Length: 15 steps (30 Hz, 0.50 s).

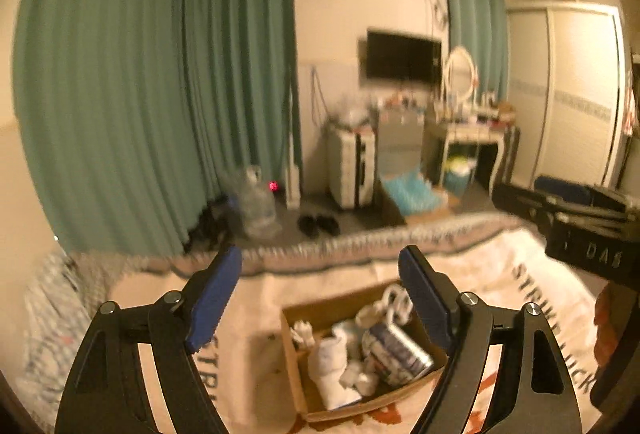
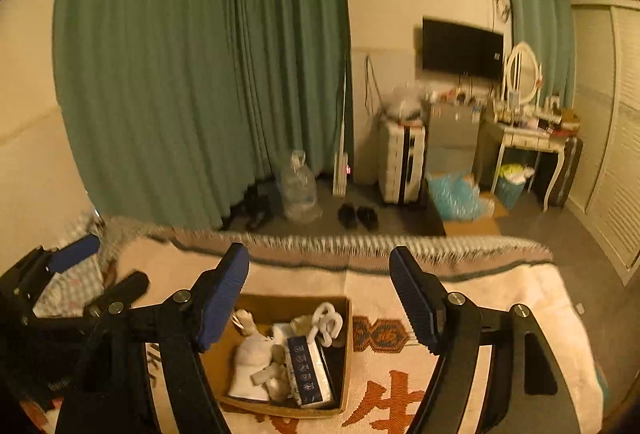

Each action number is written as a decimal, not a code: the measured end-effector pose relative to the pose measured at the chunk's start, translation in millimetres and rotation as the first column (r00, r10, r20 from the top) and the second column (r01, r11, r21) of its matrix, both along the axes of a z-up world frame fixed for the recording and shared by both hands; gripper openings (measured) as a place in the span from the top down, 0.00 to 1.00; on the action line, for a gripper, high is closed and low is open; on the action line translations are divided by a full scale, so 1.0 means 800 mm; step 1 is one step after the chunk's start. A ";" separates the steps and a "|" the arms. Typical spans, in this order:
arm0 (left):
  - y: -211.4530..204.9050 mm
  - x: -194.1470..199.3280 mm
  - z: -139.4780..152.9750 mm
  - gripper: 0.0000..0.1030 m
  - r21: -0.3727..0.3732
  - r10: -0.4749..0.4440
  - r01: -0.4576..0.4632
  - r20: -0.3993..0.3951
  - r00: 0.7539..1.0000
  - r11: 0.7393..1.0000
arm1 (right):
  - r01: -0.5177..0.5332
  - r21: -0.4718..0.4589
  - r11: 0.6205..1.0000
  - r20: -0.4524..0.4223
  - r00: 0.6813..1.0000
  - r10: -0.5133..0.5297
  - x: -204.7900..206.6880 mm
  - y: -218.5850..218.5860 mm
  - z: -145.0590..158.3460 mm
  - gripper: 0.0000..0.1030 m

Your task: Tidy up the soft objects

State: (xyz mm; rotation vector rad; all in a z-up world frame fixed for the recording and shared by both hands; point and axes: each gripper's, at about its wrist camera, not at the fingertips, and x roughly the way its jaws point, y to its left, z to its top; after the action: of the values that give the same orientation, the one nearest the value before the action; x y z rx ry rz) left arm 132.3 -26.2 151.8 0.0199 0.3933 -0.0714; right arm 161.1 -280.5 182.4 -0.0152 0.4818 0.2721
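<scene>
From the left wrist, the left gripper (image 1: 320, 266) hangs spread and empty above the cardboard box (image 1: 304, 366) on the blanket (image 1: 500, 274), where soft objects (image 1: 360, 354), seemingly rolled socks and cloth, sit gathered.

From the right wrist, the right gripper (image 2: 319, 266) is likewise spread wide, holding nothing, poised over the same box for reaching in.

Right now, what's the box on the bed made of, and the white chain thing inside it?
The box looks like plain brown cardboard: matte, with thin folded walls. The white chain has fat rounded links with a dull finish; maybe foam or soft plastic, but I can't tell which.
</scene>
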 end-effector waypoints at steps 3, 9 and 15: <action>0.004 -0.053 0.048 0.17 -0.015 0.014 -0.013 0.105 0.994 1.000 | -0.012 0.001 1.000 0.068 0.998 0.012 -0.050 -0.008 0.047 0.29; 0.007 -0.144 0.102 0.09 -0.037 0.009 0.001 0.252 0.968 0.999 | -0.039 -0.019 0.999 0.186 0.982 0.042 -0.148 -0.017 0.104 0.19; 0.016 -0.200 0.094 0.09 -0.036 0.004 0.009 0.333 0.943 0.999 | -0.086 -0.024 0.996 0.248 0.965 0.089 -0.217 -0.020 0.097 0.00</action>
State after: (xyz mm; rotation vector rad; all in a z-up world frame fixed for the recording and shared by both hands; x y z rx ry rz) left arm -27.8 -13.5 227.2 -0.0044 0.0523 -0.0763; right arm -12.7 -296.9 260.3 -0.0832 0.2333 0.3488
